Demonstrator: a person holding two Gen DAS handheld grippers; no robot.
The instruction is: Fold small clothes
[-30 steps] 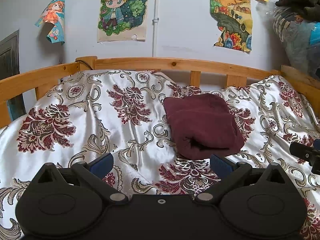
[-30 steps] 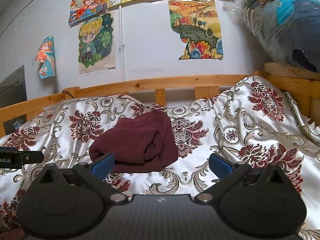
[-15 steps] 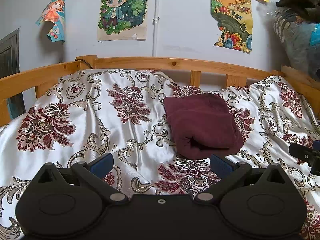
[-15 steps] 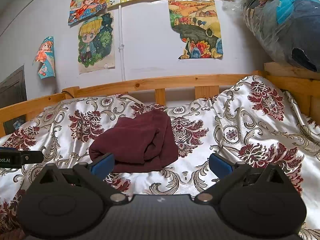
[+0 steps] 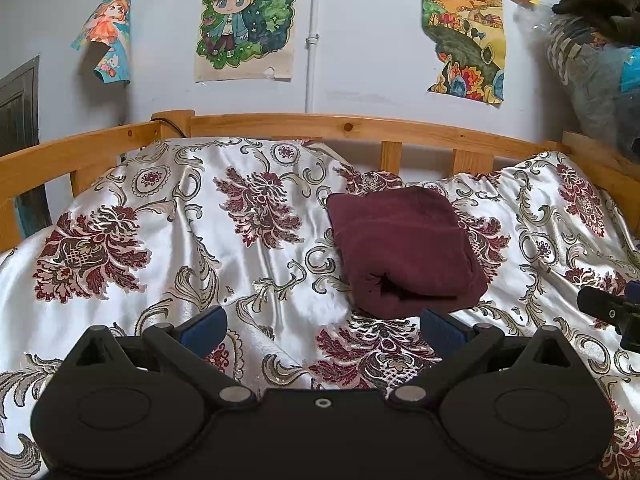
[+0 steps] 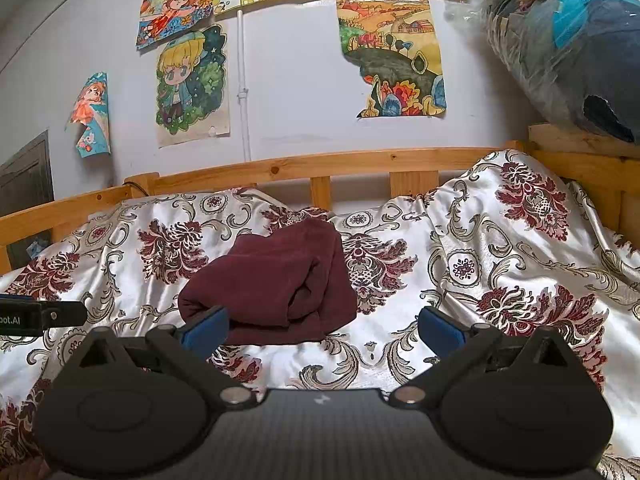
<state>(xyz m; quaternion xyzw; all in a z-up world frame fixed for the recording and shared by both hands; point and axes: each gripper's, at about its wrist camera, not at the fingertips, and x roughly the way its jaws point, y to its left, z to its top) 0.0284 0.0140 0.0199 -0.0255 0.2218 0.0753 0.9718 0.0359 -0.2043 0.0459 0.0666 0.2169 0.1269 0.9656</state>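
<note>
**Maroon garment lies folded; both claws hang back empty**

From my left wrist view, working from the left edge: the wooden bed rail (image 5: pixel 100 144) curves along the upper left, and the floral satin bedspread (image 5: pixel 168 248) fills the middle of the frame. My left gripper (image 5: pixel 322 326) sits at the bottom centre, its blue pads spread wide with nothing between them, hovering over the spread. Right of centre lies the maroon garment (image 5: pixel 404 252), already a compact folded bundle with a rolled edge facing me. It rests just beyond my right-hand pad, apart from it. At the far right edge I see the tip of my right gripper (image 5: pixel 608 310).

In the right wrist view, the tip of the other claw pokes in at the left edge. The bundle sits left of centre, just behind my left-hand pad (image 6: pixel 206 326); I cannot tell whether they touch. The claw here is released too, holding nothing. A plastic-wrapped bundle (image 6: pixel 568 48) fills the upper right.

I judge the fold done or nearly so. Next I should either press the bundle flat or leave it and look for another piece; none shows on the bed.
</note>
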